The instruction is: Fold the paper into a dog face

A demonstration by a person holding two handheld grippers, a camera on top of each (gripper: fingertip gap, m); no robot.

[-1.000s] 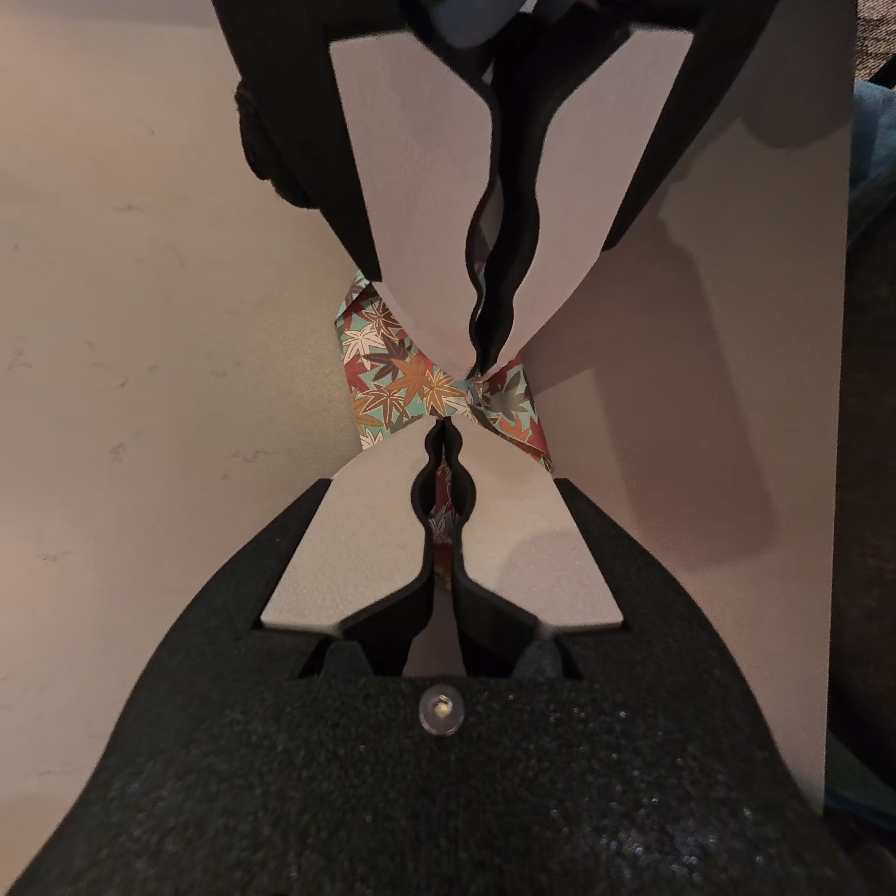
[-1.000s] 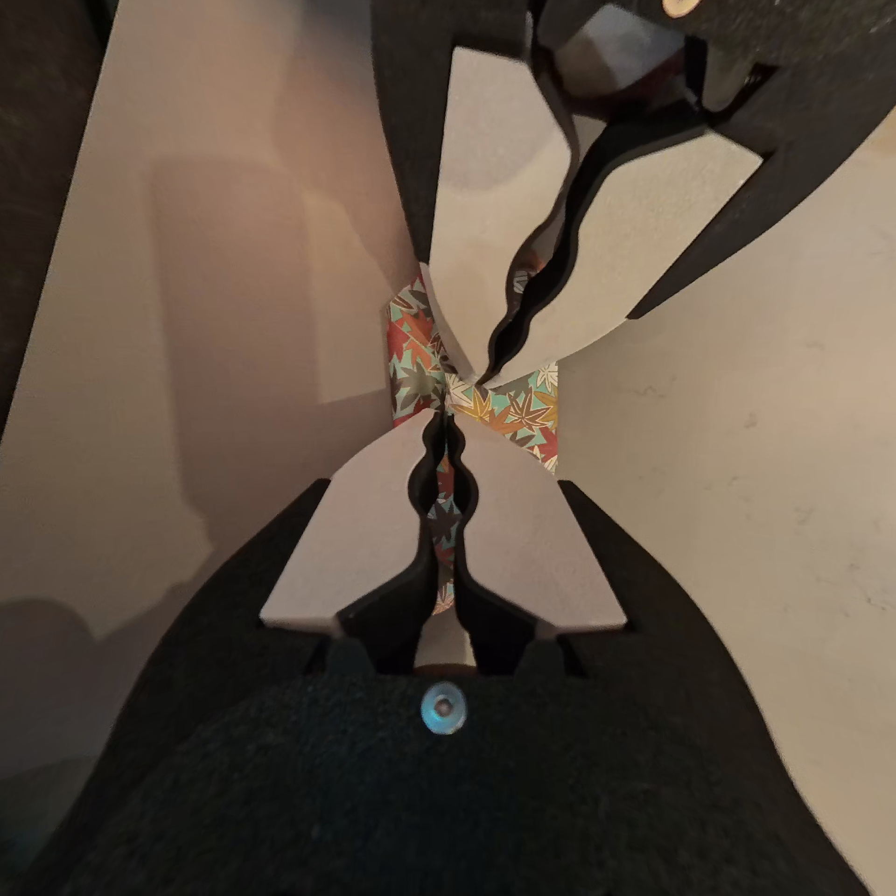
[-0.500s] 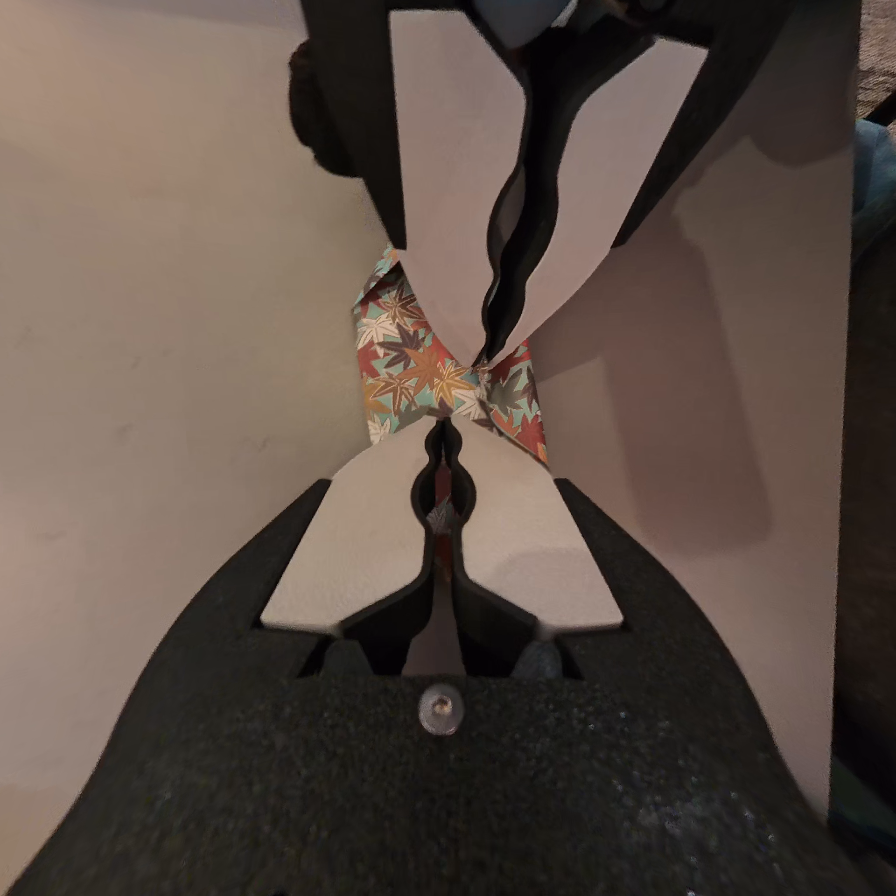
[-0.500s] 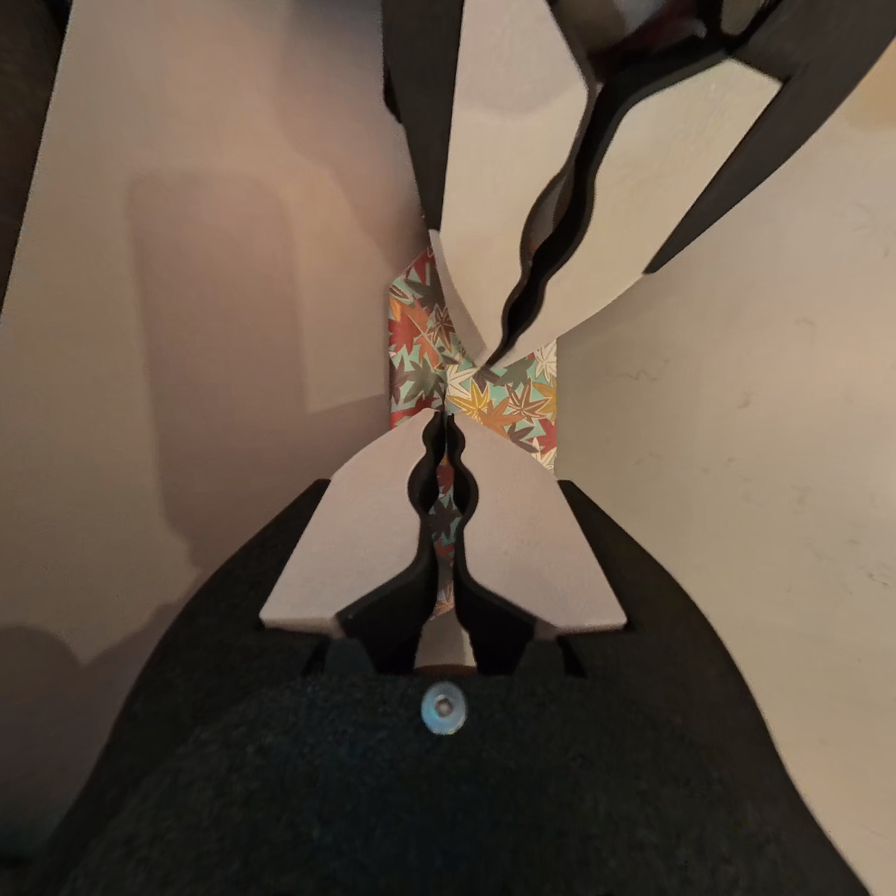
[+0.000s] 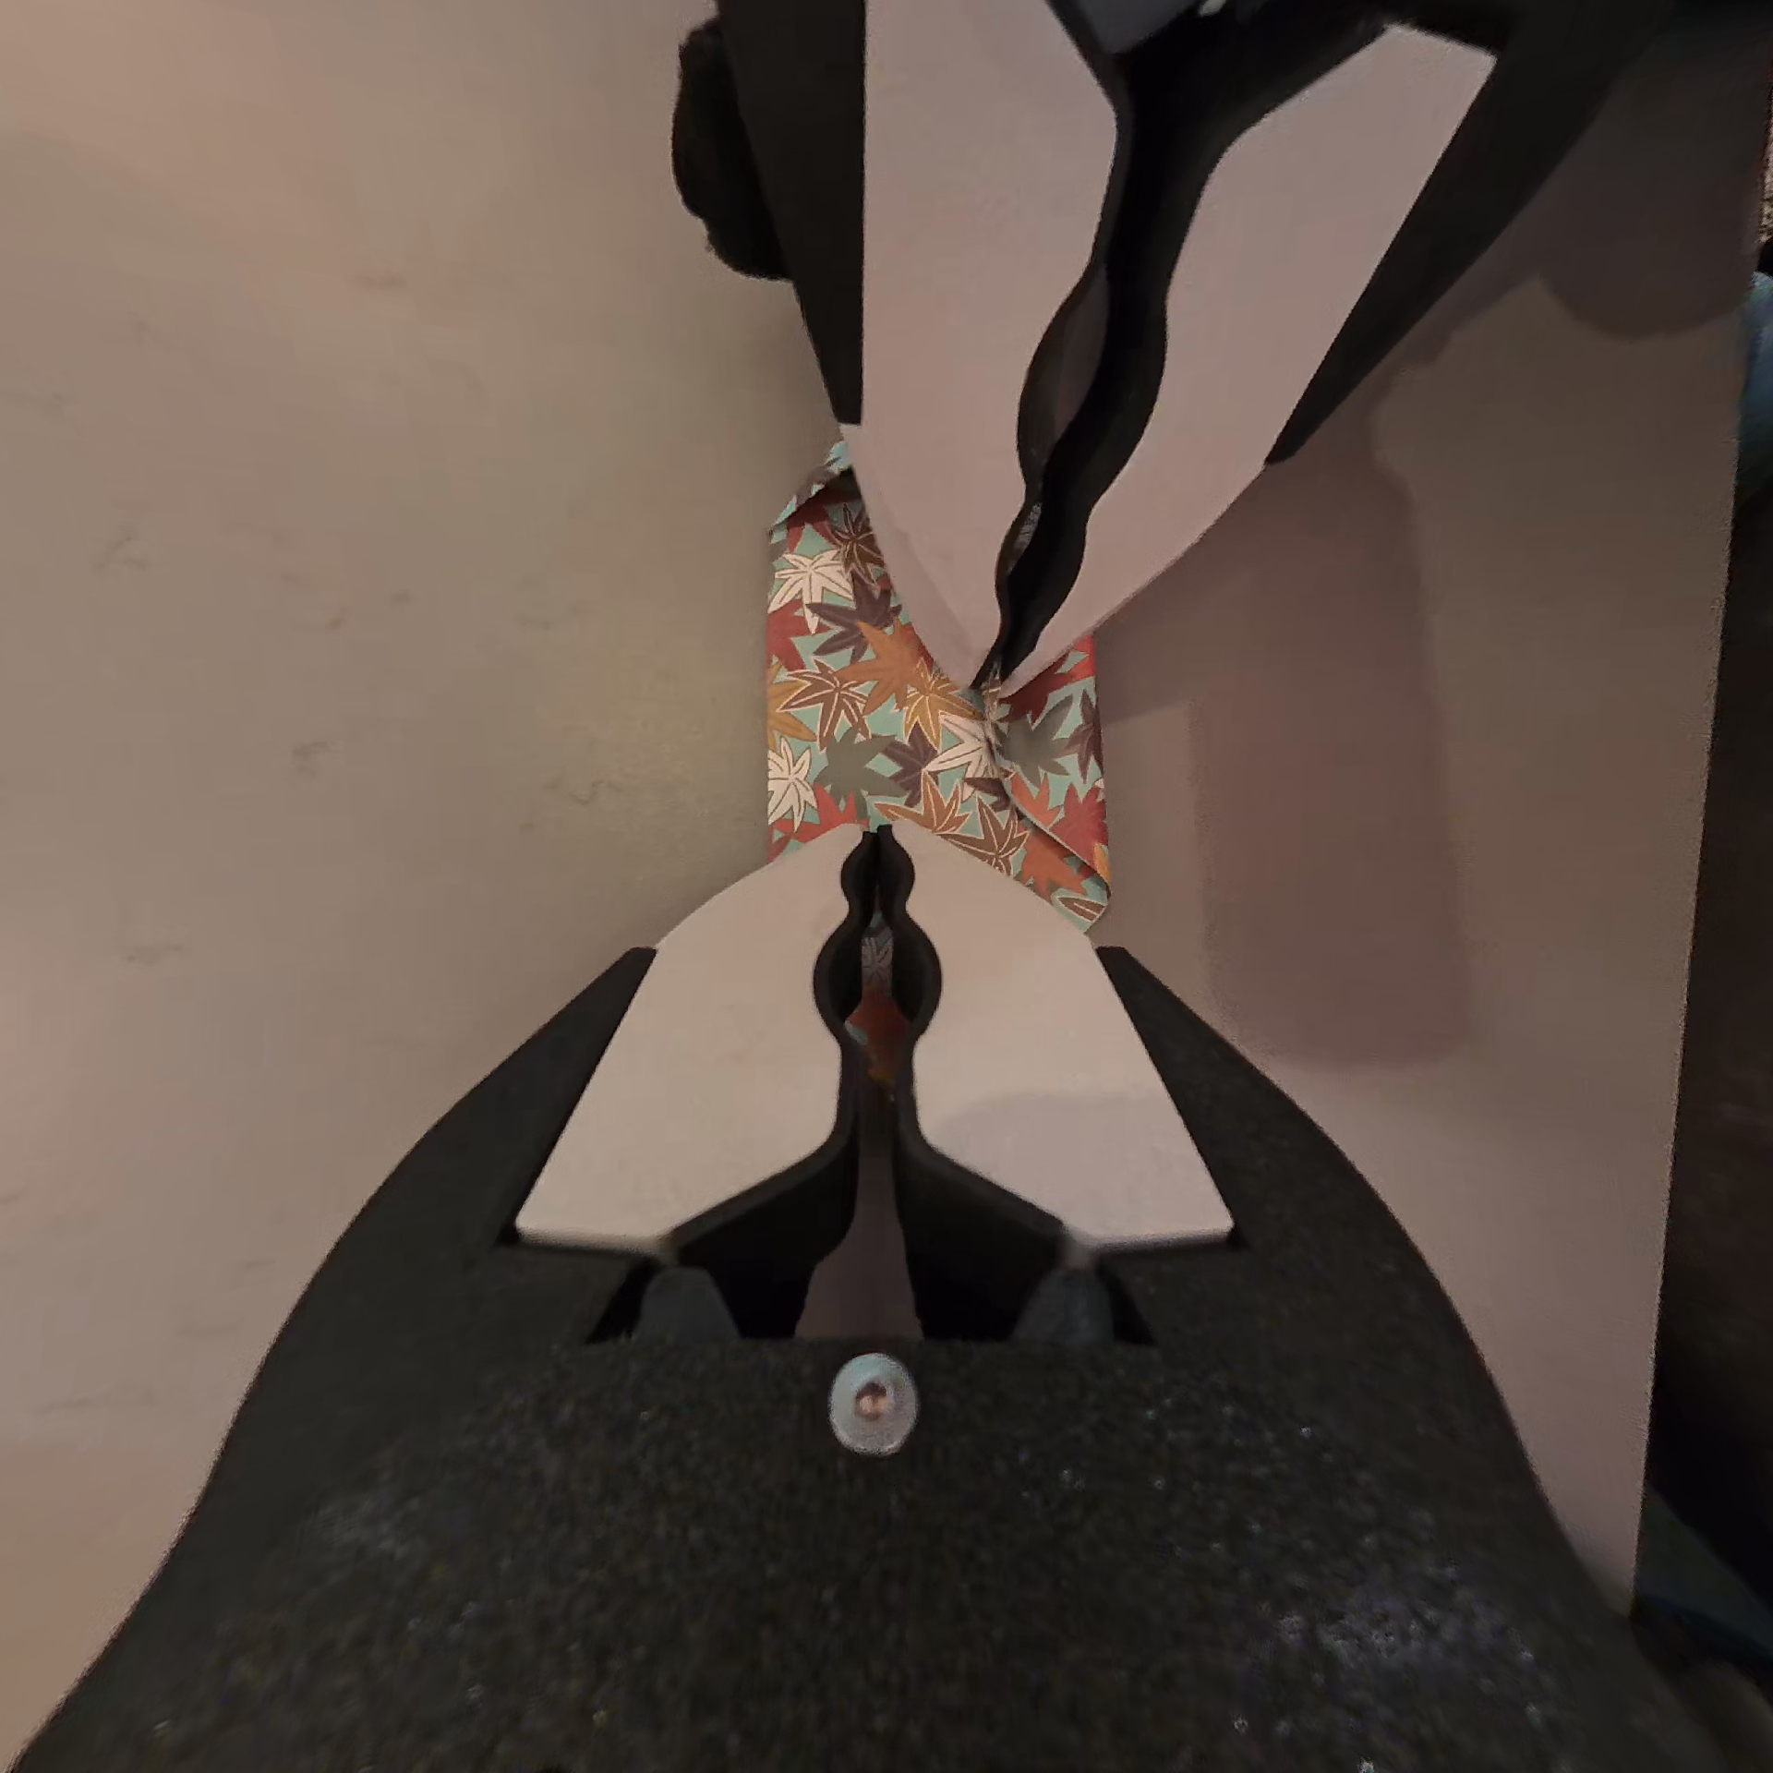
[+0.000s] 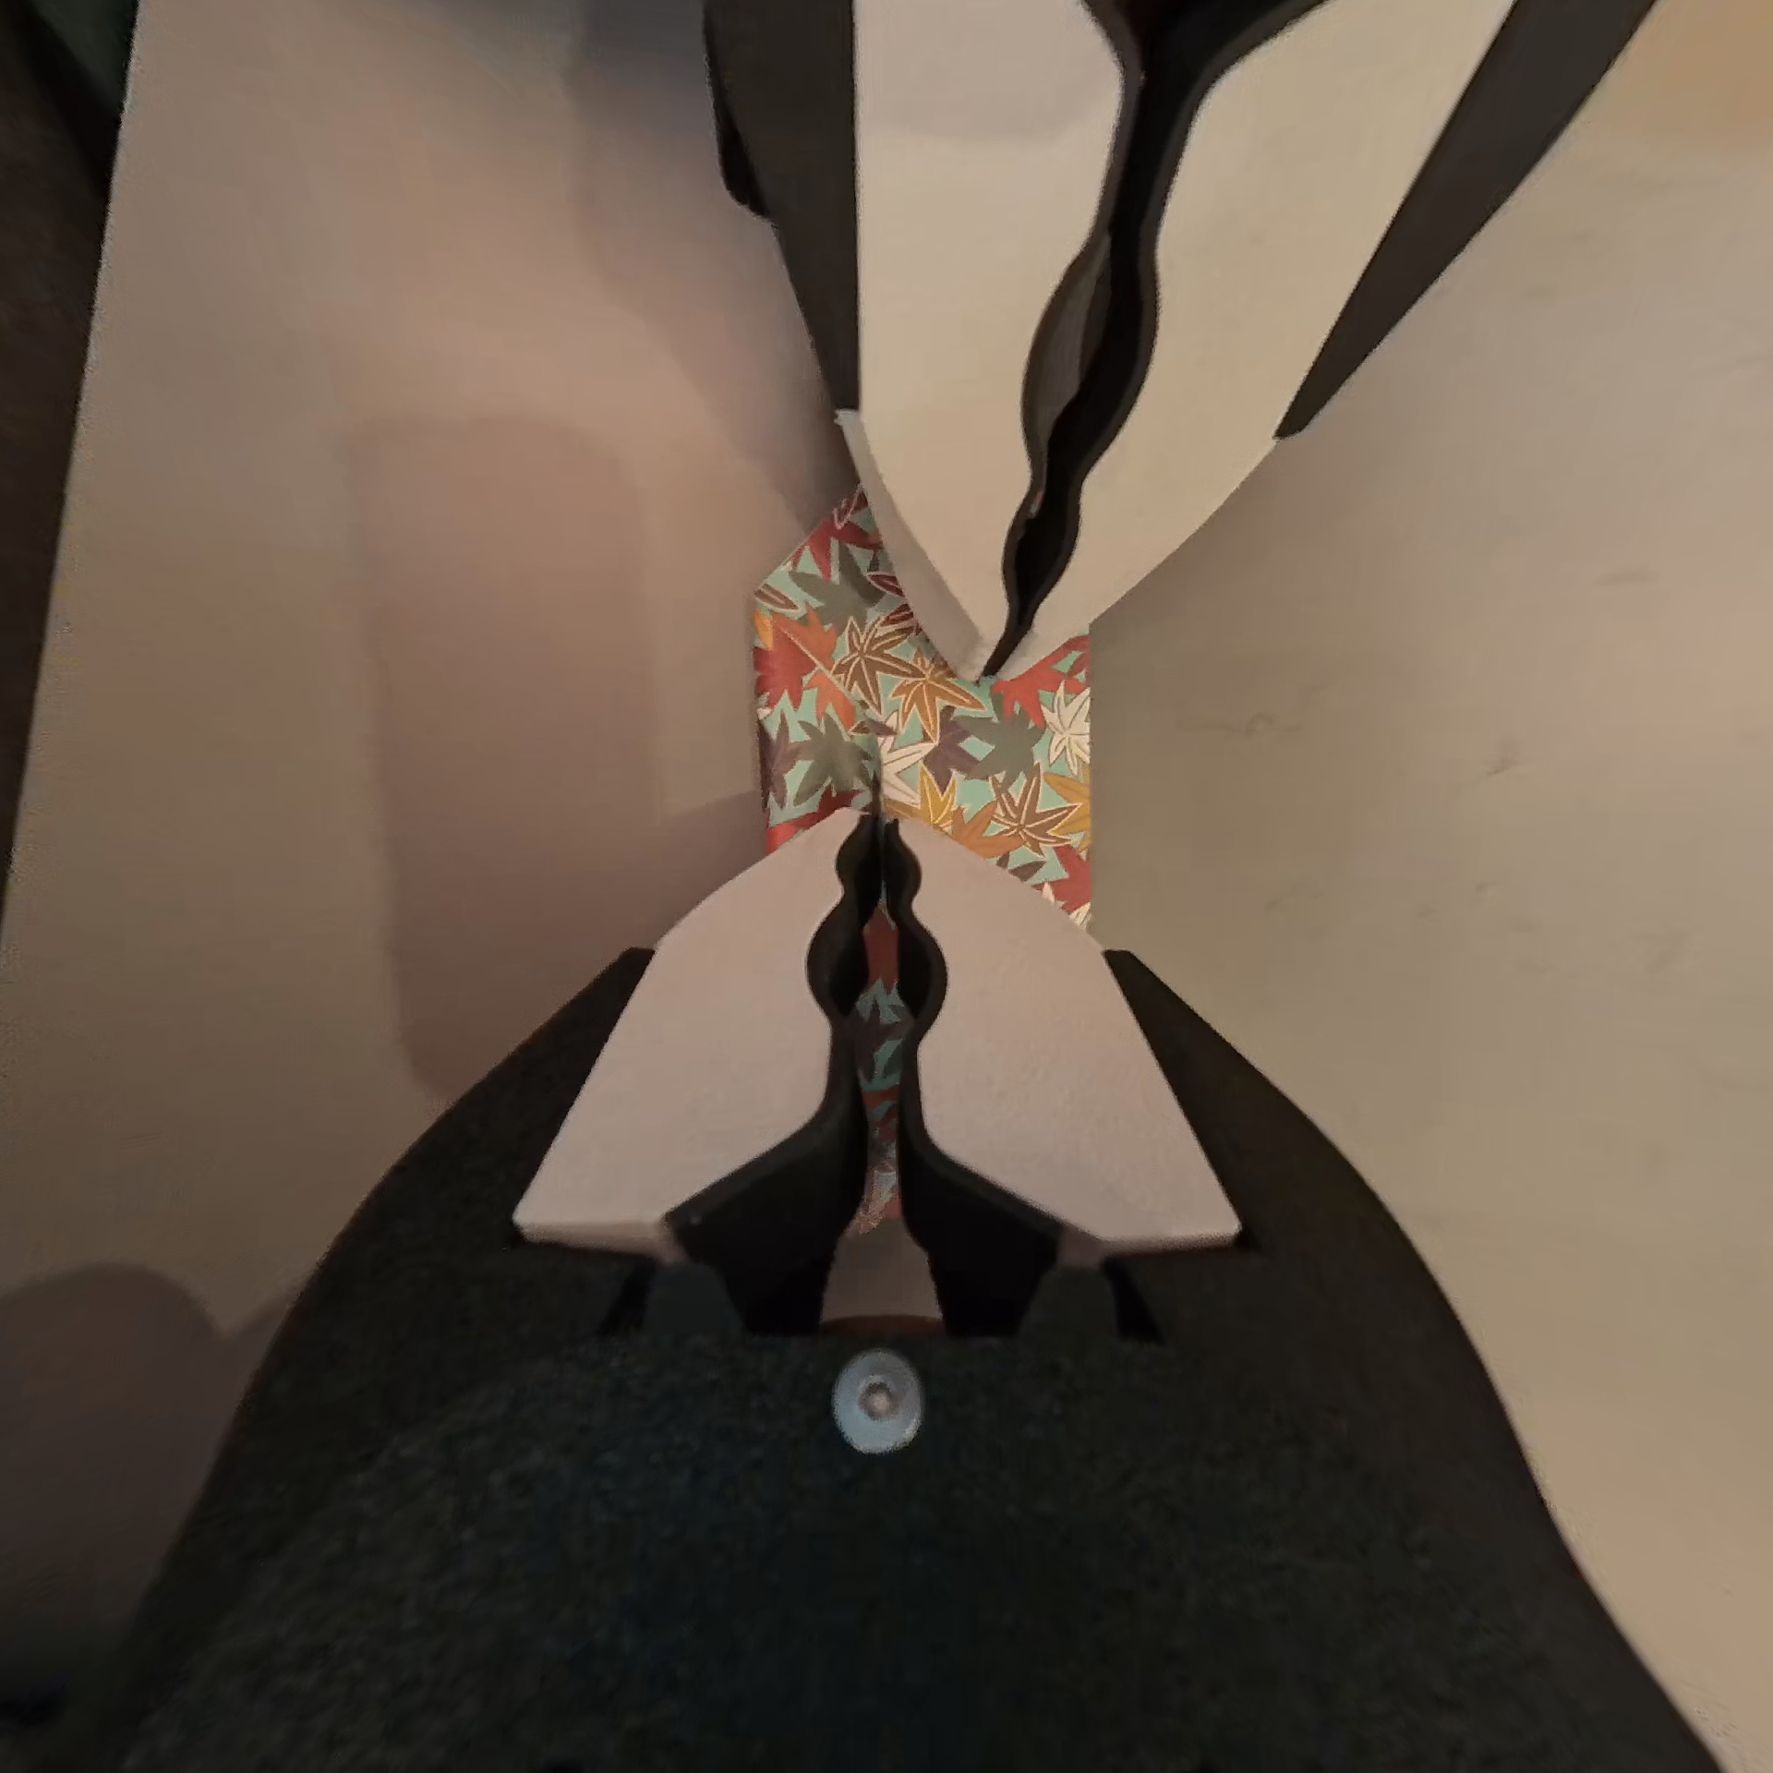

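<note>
A small folded paper [image 5: 863, 710] printed with autumn leaves on teal hangs over the pale table, held between both grippers. My left gripper [image 5: 878, 837] is shut on its near edge, and a strip of paper shows between the fingers. The right gripper [image 5: 993, 672] comes in from the top of the left wrist view, shut on the far part. In the right wrist view the paper [image 6: 940, 739] shows again; my right gripper [image 6: 878, 825] is shut on it, and the left gripper [image 6: 993, 662] pinches it from above. The paper's ends are hidden by the fingers.
The pale table [image 5: 384, 576] runs left and ahead. Its edge [image 5: 1717, 863] lies at the right of the left wrist view, with dark floor beyond. In the right wrist view the table edge [image 6: 106, 384] is at the left. Less than 4 cm separates the two grippers' tips.
The two grippers have drawn a little apart, and more of the paper shows between them. It has turned more upright and looks flatter and wider. Both grippers stay shut on it.
</note>
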